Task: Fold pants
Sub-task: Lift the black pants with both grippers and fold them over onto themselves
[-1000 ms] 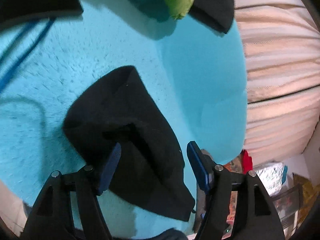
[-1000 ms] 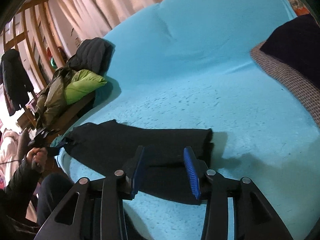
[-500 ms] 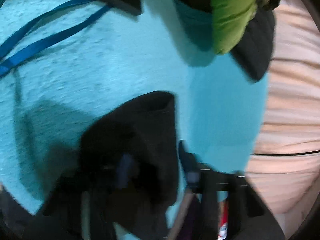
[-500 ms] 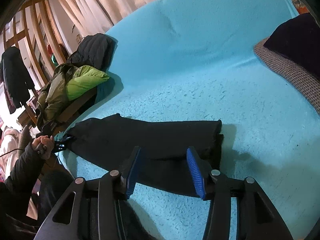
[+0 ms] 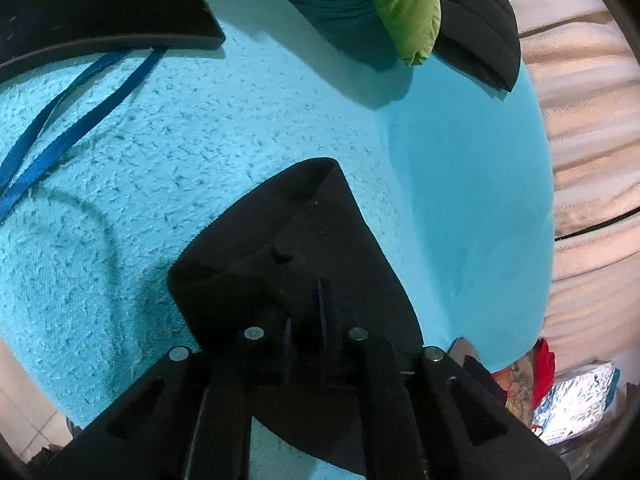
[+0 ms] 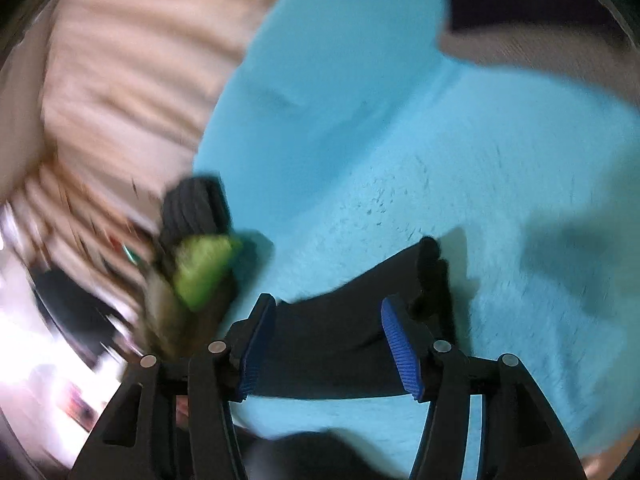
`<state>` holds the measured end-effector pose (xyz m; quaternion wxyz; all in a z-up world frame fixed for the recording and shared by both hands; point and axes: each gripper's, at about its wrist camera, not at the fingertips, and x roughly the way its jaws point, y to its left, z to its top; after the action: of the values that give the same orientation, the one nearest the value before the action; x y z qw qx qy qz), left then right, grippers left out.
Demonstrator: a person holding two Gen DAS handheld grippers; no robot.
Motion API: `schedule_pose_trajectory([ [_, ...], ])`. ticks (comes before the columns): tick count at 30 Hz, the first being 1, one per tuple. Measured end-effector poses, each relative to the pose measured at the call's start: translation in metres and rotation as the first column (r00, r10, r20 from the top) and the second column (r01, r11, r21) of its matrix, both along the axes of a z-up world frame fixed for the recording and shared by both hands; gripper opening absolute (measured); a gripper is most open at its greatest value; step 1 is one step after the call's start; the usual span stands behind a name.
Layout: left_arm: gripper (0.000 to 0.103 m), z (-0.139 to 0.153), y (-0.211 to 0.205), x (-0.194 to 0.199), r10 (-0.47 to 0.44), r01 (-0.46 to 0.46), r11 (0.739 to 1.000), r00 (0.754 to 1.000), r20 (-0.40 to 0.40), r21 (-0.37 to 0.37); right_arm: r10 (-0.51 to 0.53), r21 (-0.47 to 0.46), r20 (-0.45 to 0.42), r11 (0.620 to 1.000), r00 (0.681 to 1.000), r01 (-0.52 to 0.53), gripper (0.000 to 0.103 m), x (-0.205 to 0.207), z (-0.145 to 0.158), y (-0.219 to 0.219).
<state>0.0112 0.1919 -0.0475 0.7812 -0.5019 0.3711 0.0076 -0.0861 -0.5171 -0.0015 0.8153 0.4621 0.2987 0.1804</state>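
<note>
The black fabric pants (image 5: pixel 288 240) lie on the turquoise fleecy bed cover (image 5: pixel 160 160), stretched out along its near edge. In the left wrist view one end of them rises in a bunched fold toward the camera, and the left gripper (image 5: pixel 308 320) is clamped on that fold: its jaws have just been closing and now stand nearly together, with the black cloth pinched between the blue pads. In the blurred right wrist view the other end of the pants (image 6: pixel 352 320) lies flat on the cover, and the right gripper (image 6: pixel 328 344) hovers just over it. Its jaws have just been opening and now stand well apart; the cloth shows between them but the ribbed blue pads (image 6: pixel 400 348) do not press on it. Beyond the pants from the left gripper, a blue webbing strap (image 5: pixel 68 120) lies on the cover beside a black padded band (image 5: pixel 112 12). At the cover's far edge a lime-green puffy jacket (image 5: pixel 404 4) lies against a black quilted jacket (image 5: pixel 476 20), with pale pleated curtains (image 5: pixel 584 128) behind.
</note>
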Motion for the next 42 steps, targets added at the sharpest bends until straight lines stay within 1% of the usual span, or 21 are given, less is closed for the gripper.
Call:
schedule_pose_trajectory([
  [1,0.007,0.001,0.002,0.002,-0.001,0.001,1.0,1.0,0.002,0.008,-0.006,0.029,-0.024,1.0,1.0,0.007,0.057,0.003,-0.004,-0.003],
  [3,0.015,0.003,0.001,0.005,-0.006,0.006,1.0,1.0,0.011,0.012,0.0,0.078,-0.081,0.997,0.997,0.007,0.057,0.009,-0.016,-0.004],
  [6,0.017,0.007,-0.001,0.008,-0.011,0.01,1.0,1.0,0.017,0.03,0.005,0.128,-0.137,0.992,0.991,0.013,0.057,0.017,-0.032,-0.001],
  [9,0.017,0.004,0.001,-0.001,-0.011,0.011,0.999,1.0,0.013,0.032,0.034,0.156,-0.159,0.988,0.987,-0.009,0.057,0.028,-0.042,0.007],
  [10,0.017,0.002,0.002,-0.001,-0.014,0.014,1.0,1.0,0.008,0.028,0.045,0.152,-0.168,0.988,0.985,-0.02,0.057,0.033,-0.044,0.01],
  [11,0.015,0.002,0.002,0.0,-0.015,0.015,0.999,1.0,0.002,0.034,0.034,0.119,-0.197,0.993,0.98,-0.01,0.057,0.039,-0.047,0.014],
  [12,0.009,0.002,0.002,-0.002,-0.017,0.017,0.999,1.0,-0.002,0.042,0.02,0.093,-0.218,0.996,0.976,0.0,0.057,0.042,-0.048,0.016],
  [14,0.005,0.001,0.002,-0.004,-0.022,0.023,0.998,1.0,-0.016,0.065,0.012,0.068,-0.261,0.998,0.965,0.005,0.057,0.05,-0.054,0.02],
  [15,0.004,0.0,0.003,-0.003,-0.027,0.028,0.998,1.0,-0.016,0.063,0.007,0.056,-0.277,0.998,0.961,0.009,0.053,0.053,-0.057,0.023],
  [17,0.003,-0.001,0.005,-0.004,-0.035,0.036,0.997,0.999,-0.014,0.069,0.004,0.017,-0.265,1.0,0.964,0.0,0.033,0.056,-0.057,0.026],
  [18,0.003,0.001,0.006,-0.005,-0.041,0.042,0.996,0.999,-0.012,0.079,-0.003,-0.027,-0.264,1.0,0.965,-0.004,0.003,0.056,-0.055,0.028],
  [20,0.003,0.005,0.01,-0.008,-0.05,0.051,0.994,0.999,-0.004,0.095,-0.008,-0.052,-0.241,0.999,0.97,-0.005,0.004,0.053,-0.05,0.028],
  [24,0.003,0.026,0.022,-0.021,-0.074,0.067,0.988,0.996,0.048,0.14,0.022,-0.158,-0.155,0.986,0.988,-0.047,0.003,0.035,-0.013,0.037],
  [25,0.003,0.03,0.023,-0.023,-0.077,0.068,0.986,0.996,0.053,0.155,0.028,-0.183,-0.149,0.981,0.988,-0.056,0.003,0.032,-0.007,0.038],
  [27,0.003,0.029,0.024,-0.023,-0.091,0.081,0.975,0.995,0.038,0.205,0.035,-0.248,-0.171,0.966,0.985,-0.077,0.003,0.028,-0.003,0.041],
  [30,0.003,0.012,0.024,-0.015,-0.1,0.102,0.97,0.995,-0.021,0.22,0.031,-0.301,-0.242,0.948,0.97,-0.106,0.003,0.025,-0.018,0.048],
  [32,0.003,0.005,0.023,-0.02,-0.098,0.1,0.972,0.995,-0.019,0.213,0.024,-0.294,-0.261,0.95,0.965,-0.103,0.003,0.022,-0.028,0.047],
  [34,0.003,0.01,0.023,-0.023,-0.093,0.093,0.973,0.996,-0.011,0.211,0.013,-0.275,-0.259,0.957,0.966,-0.086,0.003,0.021,-0.031,0.047],
  [37,0.003,0.017,0.021,-0.025,-0.1,0.097,0.964,0.995,-0.001,0.248,0.017,-0.287,-0.245,0.954,0.969,-0.089,0.004,0.018,-0.029,0.048],
  [39,0.003,0.007,0.018,-0.019,-0.107,0.112,0.958,0.994,-0.032,0.262,0.016,-0.29,-0.258,0.953,0.966,-0.093,0.004,0.02,-0.034,0.048],
  [42,0.004,0.011,0.014,-0.024,-0.116,0.116,0.947,0.993,-0.019,0.3,0.016,-0.273,-0.271,0.958,0.962,-0.093,0.004,0.021,-0.043,0.048],
])
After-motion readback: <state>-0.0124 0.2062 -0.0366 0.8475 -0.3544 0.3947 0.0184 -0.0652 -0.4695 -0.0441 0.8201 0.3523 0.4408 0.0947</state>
